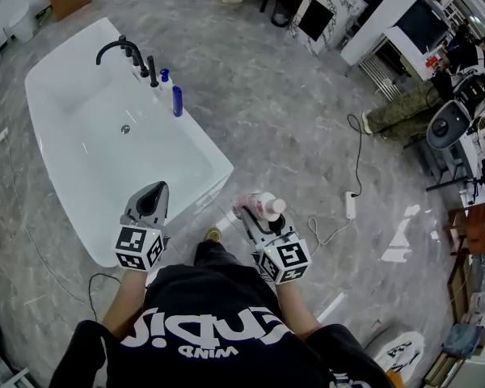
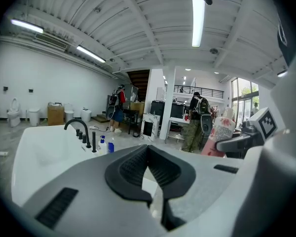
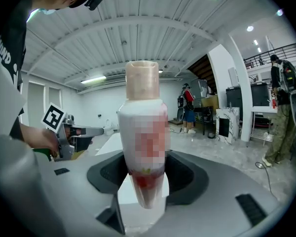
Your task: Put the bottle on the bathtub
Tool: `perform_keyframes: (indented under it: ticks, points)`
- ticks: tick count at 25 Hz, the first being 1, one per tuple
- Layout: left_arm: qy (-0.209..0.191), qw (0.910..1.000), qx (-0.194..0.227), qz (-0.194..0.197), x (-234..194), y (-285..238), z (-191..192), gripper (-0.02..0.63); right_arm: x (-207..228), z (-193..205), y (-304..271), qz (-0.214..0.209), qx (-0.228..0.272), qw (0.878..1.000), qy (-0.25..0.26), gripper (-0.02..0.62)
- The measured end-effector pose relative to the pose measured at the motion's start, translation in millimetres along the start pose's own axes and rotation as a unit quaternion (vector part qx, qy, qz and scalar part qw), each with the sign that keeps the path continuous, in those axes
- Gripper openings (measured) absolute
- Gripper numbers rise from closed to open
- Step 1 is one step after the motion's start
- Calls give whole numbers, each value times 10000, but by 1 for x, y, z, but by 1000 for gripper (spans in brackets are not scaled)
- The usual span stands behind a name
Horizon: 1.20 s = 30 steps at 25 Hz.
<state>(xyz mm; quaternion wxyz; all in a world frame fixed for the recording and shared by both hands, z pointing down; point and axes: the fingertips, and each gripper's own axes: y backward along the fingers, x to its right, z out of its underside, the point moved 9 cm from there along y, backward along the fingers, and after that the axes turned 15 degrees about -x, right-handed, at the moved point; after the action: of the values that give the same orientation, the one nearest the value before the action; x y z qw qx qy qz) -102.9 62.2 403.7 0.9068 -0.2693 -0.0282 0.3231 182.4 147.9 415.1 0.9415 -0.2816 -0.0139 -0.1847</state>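
White bathtub [image 1: 214, 164] is sitting at left, with a black faucet [image 1: 117, 48] and blue bottles [image 1: 177, 101] standing on its far rim. Left claw [image 1: 153, 196] is hovering at the tub's near end, jaws pressed together, gripping nothing. Right claw [image 1: 255, 214] is clamping the pink-white bottle [image 1: 266, 206] by its lower body, over the floor [image 1: 307, 128] just beside the tub.

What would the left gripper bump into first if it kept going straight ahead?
Likely the white bathtub: the left gripper, shut and empty, points over its near end along the basin. It might instead pass above it; depth is unclear.
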Motion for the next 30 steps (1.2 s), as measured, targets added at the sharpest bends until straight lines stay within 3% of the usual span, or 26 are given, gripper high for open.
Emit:
perform_keyframes:
  ticks: [7, 18, 30]
  points:
    - [157, 9994, 51, -291, 2, -44, -29, 8, 51, -34, -31, -280, 8, 9991, 315, 236]
    - [258, 9986, -211, -406, -31, -70, -53, 8, 65, -67, -83, -481, -163, 9982, 310, 235]
    - [329, 9979, -443, -335, -69, -110, -45, 8, 79, -70, -144, -405, -366, 9981, 286, 235]
